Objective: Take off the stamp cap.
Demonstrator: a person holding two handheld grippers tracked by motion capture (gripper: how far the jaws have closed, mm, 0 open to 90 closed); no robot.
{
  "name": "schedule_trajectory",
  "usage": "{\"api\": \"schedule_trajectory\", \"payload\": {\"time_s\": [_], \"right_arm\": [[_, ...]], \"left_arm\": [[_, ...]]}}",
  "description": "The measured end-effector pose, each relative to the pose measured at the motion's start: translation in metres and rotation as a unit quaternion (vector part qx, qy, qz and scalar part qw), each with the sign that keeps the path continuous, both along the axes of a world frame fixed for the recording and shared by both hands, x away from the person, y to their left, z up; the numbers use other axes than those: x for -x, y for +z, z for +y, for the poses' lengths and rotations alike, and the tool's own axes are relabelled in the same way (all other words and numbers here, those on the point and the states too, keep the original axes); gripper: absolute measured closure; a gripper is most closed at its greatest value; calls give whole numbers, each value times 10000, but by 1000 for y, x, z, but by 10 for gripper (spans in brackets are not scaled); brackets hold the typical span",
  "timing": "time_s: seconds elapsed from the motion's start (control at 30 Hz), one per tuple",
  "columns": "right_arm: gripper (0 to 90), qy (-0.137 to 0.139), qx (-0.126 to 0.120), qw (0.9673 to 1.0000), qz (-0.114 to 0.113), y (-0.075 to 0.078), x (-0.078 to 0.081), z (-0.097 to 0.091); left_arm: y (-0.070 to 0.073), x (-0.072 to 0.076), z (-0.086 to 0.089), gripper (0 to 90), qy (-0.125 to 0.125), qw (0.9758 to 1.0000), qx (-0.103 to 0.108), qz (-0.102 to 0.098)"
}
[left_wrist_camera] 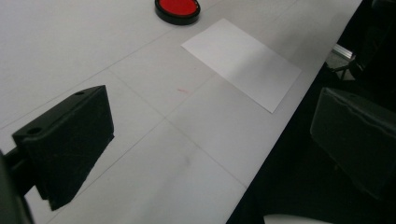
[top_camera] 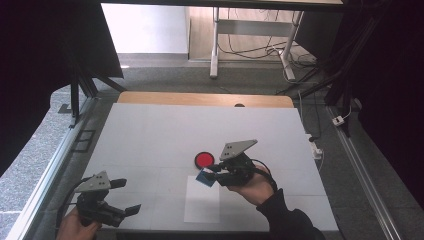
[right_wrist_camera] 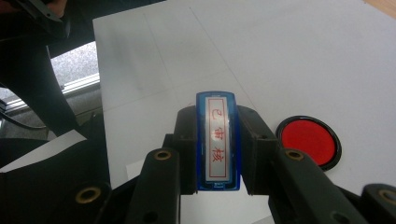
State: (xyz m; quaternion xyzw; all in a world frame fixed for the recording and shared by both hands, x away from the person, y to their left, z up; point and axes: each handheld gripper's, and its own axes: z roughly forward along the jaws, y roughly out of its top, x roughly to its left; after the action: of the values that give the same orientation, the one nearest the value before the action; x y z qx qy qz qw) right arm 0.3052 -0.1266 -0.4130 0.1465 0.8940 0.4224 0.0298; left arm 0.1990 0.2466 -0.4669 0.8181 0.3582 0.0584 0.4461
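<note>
The stamp, blue with red characters on its label, sits clamped between the jaws of the right gripper, held over the top edge of the sheet of paper. Just beside it lies the red ink pad. The left gripper, jaws wide apart and holding nothing, hovers at the table's near-left corner.

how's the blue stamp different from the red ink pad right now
The blue stamp is a narrow oblong with a white label of red characters; the red ink pad is a flat round disc in a black rim. The stamp is clamped in the right gripper; the pad lies free on the table.
</note>
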Motion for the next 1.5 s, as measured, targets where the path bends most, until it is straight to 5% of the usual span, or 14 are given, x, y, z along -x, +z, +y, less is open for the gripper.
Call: {"api": "schedule_trajectory", "payload": {"time_s": [0.27,0.67,1.3,1.5], "right_arm": [[707,-19,-37,10000,46,0,0,-1],[707,44,-74,10000,-6,4,0,-2],[707,137,-137,9998,-9,9,2,-4],[707,156,-139,9998,25,8,1,-3]], "left_arm": [[-2,-10,-13,0,-207,9996,-133,127],[2,-28,-33,0,-411,9990,54,161],[10,-60,-70,0,-875,9961,78,-67],[8,-70,-88,0,-1162,9931,4,-128]]}}
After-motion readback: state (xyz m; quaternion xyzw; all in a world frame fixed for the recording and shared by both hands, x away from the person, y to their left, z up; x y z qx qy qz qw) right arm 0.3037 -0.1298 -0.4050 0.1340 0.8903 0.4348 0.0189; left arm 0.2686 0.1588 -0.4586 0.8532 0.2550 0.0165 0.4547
